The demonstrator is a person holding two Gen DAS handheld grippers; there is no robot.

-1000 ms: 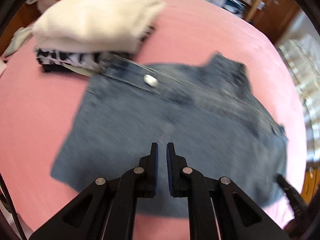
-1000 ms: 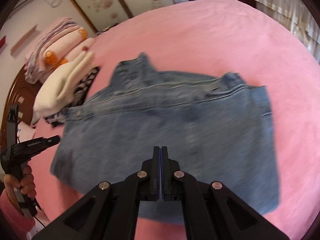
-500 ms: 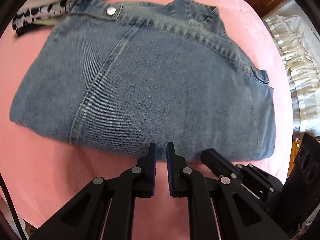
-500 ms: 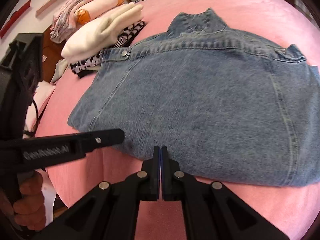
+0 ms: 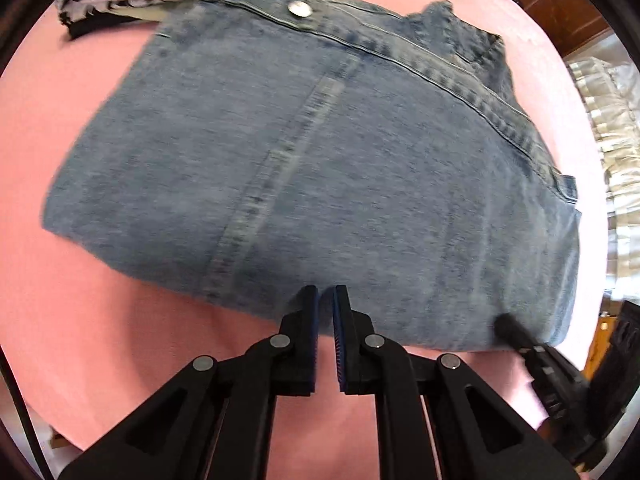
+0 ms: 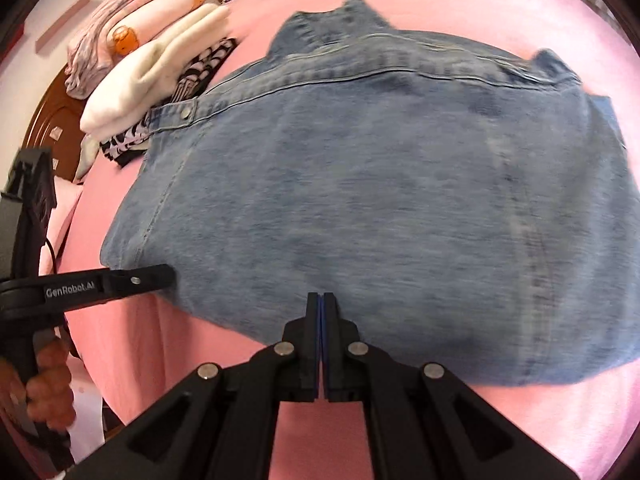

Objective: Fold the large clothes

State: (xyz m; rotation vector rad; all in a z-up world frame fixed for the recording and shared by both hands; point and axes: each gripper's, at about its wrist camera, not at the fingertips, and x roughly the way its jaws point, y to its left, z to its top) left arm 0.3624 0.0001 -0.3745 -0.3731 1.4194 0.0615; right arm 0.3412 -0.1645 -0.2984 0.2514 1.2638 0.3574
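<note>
A folded denim jacket (image 5: 340,168) lies flat on the pink bed (image 5: 80,320), its long axis running side to side across both claws' line of sight. Its collar (image 6: 332,20) points away from the claws, and the folded lower edge faces them. A vertical seam runs from near a metal snap button (image 5: 300,9) down toward the near edge.

The left claw (image 5: 327,300) sits at that near edge, just left of the jacket's middle, its tips over the denim border; whether they touch the cloth I cannot tell. Its jaws stand nearly together with only a thin slit between the blue pads, and nothing is pinched in it.

The right claw (image 6: 321,304) hangs over the same near edge further along, jaws pressed fully together and holding nothing. Seen from it, the left claw reaches in from the left side, held by a person's hand (image 6: 48,384), with its tip at the jacket's near left corner.

Beyond the jacket's far left corner, away from both claws, rests a stack of folded clothes (image 6: 160,76), a cream garment on top of a black-and-white patterned one.
</note>
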